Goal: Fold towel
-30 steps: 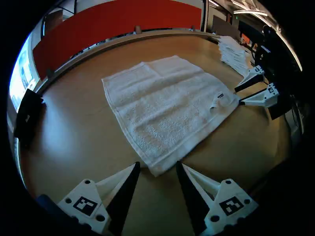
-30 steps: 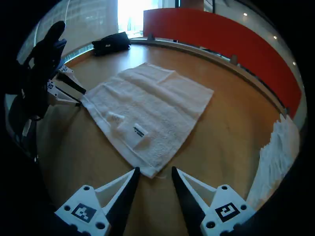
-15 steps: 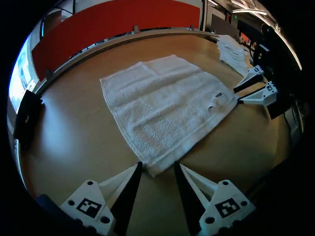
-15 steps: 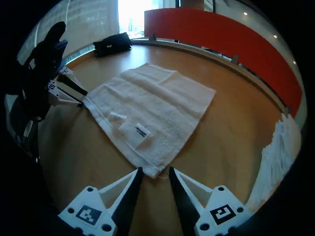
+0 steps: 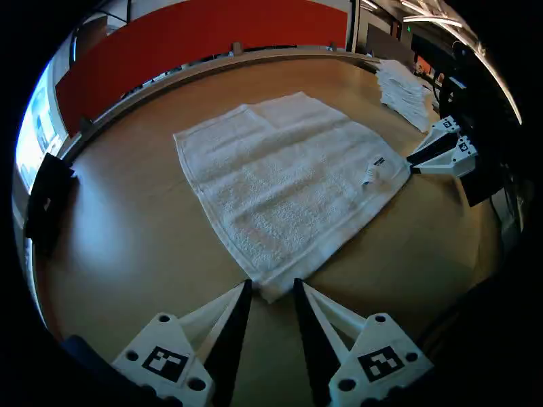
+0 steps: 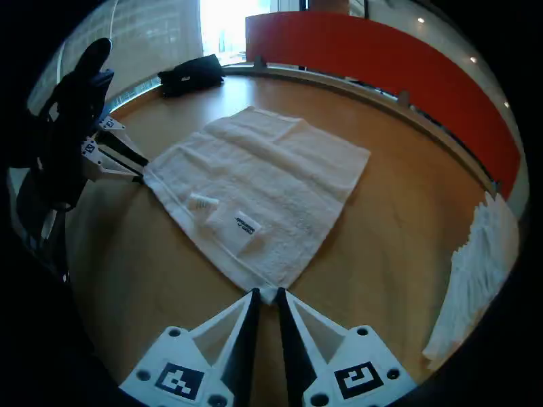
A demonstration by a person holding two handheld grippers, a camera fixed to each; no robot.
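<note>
The left gripper (image 5: 270, 288) is at a narrow gap, with one near corner of the white towel (image 5: 285, 183) lying between its fingers but not clearly pressed. The right gripper (image 6: 267, 297) is almost closed and appears to pinch the neighbouring corner. The white towel lies spread on the wooden table (image 5: 129, 224), a small label (image 6: 247, 224) showing on top. Farther off are a stack of folded white towels (image 5: 404, 91) and a black bag (image 6: 190, 73), with a red panel (image 5: 203, 34) behind.
</note>
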